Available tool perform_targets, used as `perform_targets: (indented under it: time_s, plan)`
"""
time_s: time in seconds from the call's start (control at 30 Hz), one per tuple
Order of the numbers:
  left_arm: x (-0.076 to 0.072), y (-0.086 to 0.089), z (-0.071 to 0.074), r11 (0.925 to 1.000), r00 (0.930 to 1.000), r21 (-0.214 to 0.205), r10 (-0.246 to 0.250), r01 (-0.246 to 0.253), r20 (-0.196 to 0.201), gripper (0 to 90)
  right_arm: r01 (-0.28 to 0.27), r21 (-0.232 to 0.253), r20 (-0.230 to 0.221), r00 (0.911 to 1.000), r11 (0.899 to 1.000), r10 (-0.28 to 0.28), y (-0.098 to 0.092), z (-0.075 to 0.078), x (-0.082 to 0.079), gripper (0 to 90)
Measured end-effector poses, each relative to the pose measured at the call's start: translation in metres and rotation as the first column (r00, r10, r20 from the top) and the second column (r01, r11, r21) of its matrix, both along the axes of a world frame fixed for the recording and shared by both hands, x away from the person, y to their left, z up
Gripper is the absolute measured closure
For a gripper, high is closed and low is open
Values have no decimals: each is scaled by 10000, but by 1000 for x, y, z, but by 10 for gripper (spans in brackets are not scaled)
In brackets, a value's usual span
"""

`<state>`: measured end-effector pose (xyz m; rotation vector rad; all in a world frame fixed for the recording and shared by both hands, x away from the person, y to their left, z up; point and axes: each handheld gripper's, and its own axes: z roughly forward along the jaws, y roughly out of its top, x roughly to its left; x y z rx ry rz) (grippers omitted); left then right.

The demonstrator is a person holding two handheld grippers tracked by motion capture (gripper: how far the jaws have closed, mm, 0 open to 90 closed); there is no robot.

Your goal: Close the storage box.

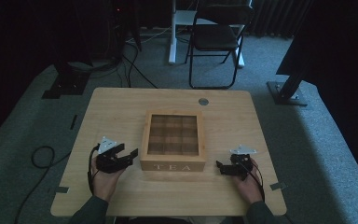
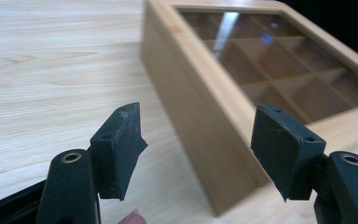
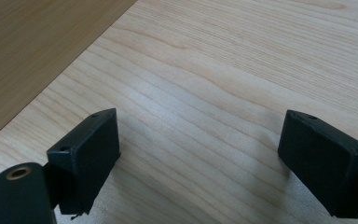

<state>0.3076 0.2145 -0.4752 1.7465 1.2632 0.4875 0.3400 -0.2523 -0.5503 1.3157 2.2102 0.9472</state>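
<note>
High view, left claw apart beside tea box, right claw apart, hands low on table

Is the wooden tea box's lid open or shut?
Shut. The tea box has its glass-paned lid lying flat on the body, frame flush with the walls; the compartments show through the pane in the left gripper view.

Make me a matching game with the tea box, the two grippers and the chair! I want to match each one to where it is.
Things:
1. tea box
2. left gripper
3. right gripper
4. chair

Places:
A. on the floor beyond the table
B. by the box's left front corner, jaws open
C. middle of the table, lid shut
D. low over the table to the right of the box, jaws open

Pairs: 1-C, 2-B, 3-D, 4-A
</note>
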Motion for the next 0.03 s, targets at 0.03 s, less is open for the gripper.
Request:
perform_targets:
  time_s: [0.03]
  plan:
    - [0, 0, 0, 10000, 10000, 0, 0, 0, 0, 333, 0, 1, 2, 10000, 10000, 0, 0, 0, 0, 122]
